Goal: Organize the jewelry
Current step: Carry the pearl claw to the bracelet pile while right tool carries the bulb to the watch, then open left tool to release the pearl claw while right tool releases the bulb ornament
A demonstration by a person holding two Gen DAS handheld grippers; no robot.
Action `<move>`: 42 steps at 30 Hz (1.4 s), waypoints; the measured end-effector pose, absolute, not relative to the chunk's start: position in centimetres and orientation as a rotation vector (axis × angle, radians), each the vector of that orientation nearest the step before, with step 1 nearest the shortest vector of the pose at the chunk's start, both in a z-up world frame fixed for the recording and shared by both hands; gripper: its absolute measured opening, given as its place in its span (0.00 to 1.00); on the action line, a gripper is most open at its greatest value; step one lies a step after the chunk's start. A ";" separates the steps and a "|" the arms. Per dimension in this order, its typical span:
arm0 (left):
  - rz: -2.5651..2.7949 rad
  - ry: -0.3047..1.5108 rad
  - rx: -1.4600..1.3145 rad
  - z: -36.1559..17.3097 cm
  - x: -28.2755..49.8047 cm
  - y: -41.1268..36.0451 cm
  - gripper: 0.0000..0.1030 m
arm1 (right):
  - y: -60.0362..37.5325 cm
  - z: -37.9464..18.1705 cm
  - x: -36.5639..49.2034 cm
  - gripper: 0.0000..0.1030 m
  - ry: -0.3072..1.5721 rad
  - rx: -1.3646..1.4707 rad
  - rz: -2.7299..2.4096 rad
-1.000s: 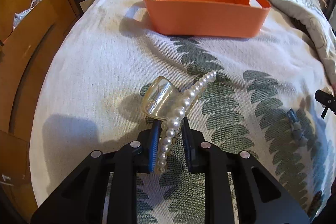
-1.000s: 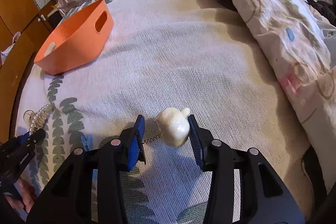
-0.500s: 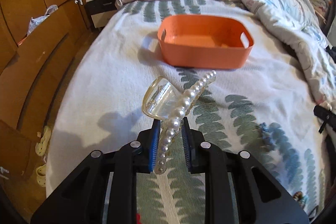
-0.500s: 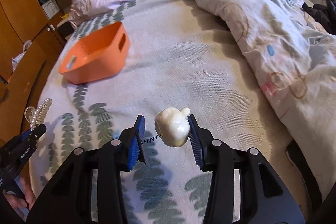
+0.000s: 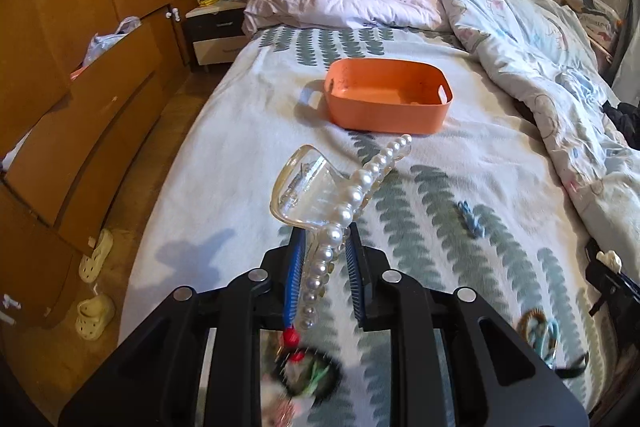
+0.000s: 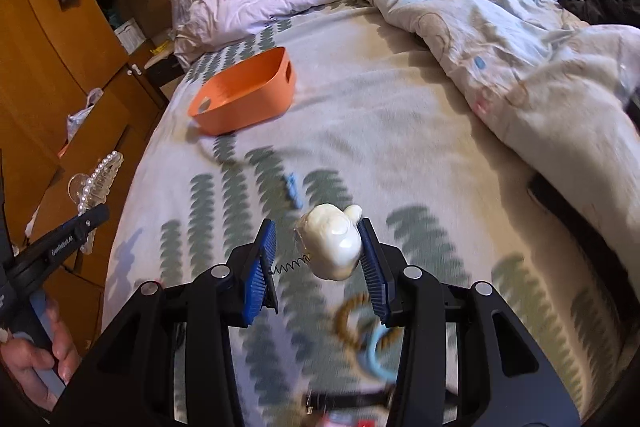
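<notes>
My left gripper (image 5: 324,247) is shut on a clear hair claw trimmed with a row of pearls (image 5: 352,187), held up above the leaf-patterned bedspread. My right gripper (image 6: 316,239) is shut on a glossy cream-white hair clip (image 6: 332,243); the clip's wire spring reaches the left pad. An empty orange basket (image 5: 384,115) sits farther up the bed, ahead of both grippers. In the right wrist view the basket (image 6: 248,99) lies far left, and the left gripper (image 6: 80,223) with its pearl claw (image 6: 96,179) shows at the left edge, with a hand on the handle.
A small blue clip (image 5: 470,219) lies on the bedspread between the grippers. Brown and blue hair ties (image 6: 360,323) and a dark piece with red beads (image 5: 304,367) lie near the front edge. A crumpled duvet (image 5: 540,47) fills the right. A wooden wardrobe (image 5: 60,67) and slippers (image 5: 94,259) stand left.
Both grippers have risen and drawn back from the bed, each keeping its clip. The basket looks smaller and farther; the hair ties and beaded piece have come into view below.
</notes>
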State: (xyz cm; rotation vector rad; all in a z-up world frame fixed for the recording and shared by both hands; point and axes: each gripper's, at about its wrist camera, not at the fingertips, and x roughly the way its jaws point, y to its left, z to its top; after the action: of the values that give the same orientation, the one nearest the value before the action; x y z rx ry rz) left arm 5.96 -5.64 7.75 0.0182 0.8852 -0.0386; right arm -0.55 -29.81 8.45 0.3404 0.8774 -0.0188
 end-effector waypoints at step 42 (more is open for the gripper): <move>0.060 0.840 0.104 1.2 -6.6 -2.8 0.39 | -28.0 2.6 -7.9 0.47 0.968 0.215 -0.147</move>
State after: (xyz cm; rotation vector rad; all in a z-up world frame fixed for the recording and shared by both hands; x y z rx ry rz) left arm -6.56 -2.81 1.24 0.1043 0.8401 0.0599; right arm -7.91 -27.98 2.57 0.2151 0.9681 -0.1466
